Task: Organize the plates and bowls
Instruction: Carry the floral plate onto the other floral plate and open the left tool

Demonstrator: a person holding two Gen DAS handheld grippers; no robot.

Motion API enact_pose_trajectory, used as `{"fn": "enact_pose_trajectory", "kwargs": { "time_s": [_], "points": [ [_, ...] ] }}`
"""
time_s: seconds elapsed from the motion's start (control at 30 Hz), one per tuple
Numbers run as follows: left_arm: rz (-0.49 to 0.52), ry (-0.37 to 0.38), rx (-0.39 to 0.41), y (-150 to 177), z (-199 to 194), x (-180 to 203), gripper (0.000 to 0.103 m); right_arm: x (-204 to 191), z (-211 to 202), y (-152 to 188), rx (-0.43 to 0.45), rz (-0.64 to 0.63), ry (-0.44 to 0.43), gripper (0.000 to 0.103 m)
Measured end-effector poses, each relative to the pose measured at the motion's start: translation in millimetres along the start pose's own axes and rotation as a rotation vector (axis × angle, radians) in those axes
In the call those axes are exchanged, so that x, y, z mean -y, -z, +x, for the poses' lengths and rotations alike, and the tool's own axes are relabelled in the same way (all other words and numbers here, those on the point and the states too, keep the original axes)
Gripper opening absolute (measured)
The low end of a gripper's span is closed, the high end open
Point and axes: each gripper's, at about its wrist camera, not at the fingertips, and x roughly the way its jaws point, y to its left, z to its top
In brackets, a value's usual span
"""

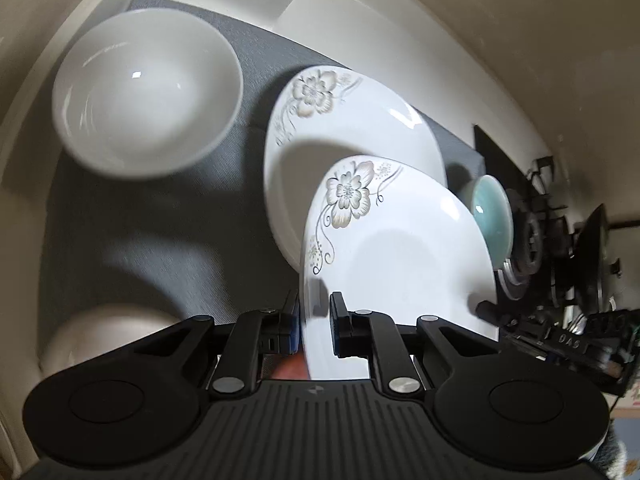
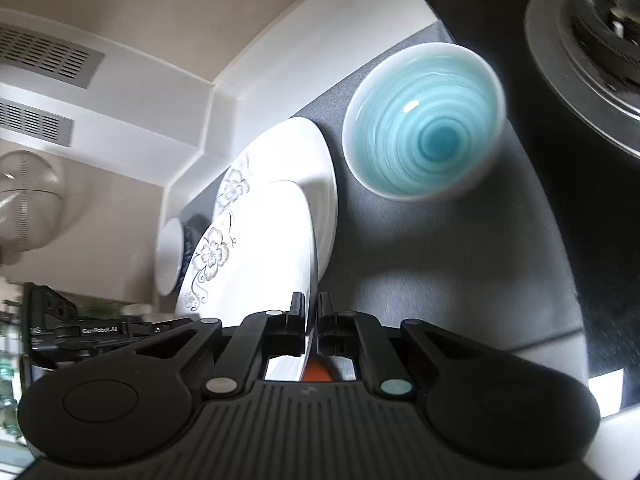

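My left gripper (image 1: 314, 320) is shut on the near rim of a white flowered plate (image 1: 396, 248), held above the grey mat (image 1: 140, 220). My right gripper (image 2: 312, 320) is shut on the opposite rim of the same plate (image 2: 256, 264). A second flowered plate (image 1: 352, 120) lies on the mat beyond and partly under the held one; it also shows in the right wrist view (image 2: 316, 160). A plain white bowl (image 1: 144, 96) stands at the far left of the mat. A light blue ringed bowl (image 2: 424, 120) stands to the right of the plates, and shows in the left wrist view (image 1: 492, 216).
A black stove top with a burner (image 2: 592, 52) borders the mat on the right. A blue-patterned bowl (image 2: 176, 256) sits beyond the plates. Another white bowl (image 1: 104, 340) is at the left gripper's lower left. White wall ledge (image 1: 288, 4) runs behind the mat.
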Motion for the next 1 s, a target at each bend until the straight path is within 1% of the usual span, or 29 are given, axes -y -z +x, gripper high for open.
{"fn": "enact_pose_trajectory", "kwargs": {
  "time_s": [0.17, 0.27, 0.37, 0.47, 0.6, 0.73, 0.87, 1.0],
  "points": [
    [0.034, 0.024, -0.037, -19, 7, -13, 0.015, -8, 17, -7, 0.019, 0.008, 0.081, 0.006],
    [0.052, 0.010, -0.060, -26, 14, -15, 0.015, -13, 26, -8, 0.026, 0.001, 0.125, 0.006],
    [0.066, -0.007, -0.068, -34, 20, -14, 0.015, -24, 30, -9, 0.041, -0.042, 0.175, 0.007],
    [0.109, -0.045, -0.052, -38, 22, -6, 0.015, -31, 36, -10, 0.034, -0.099, 0.222, 0.008],
    [0.139, -0.075, -0.047, -42, 28, 0, 0.017, -36, 42, -15, 0.062, -0.150, 0.267, 0.009],
    [0.122, -0.074, -0.047, -43, 26, -4, 0.017, -44, 51, -17, 0.103, -0.191, 0.314, 0.011],
    [0.106, -0.055, -0.063, -43, 27, -11, 0.021, -50, 56, -16, 0.165, -0.236, 0.334, 0.012],
    [0.114, -0.031, -0.083, -40, 25, -15, 0.021, -51, 59, -14, 0.242, -0.211, 0.338, 0.012]
  ]
}}
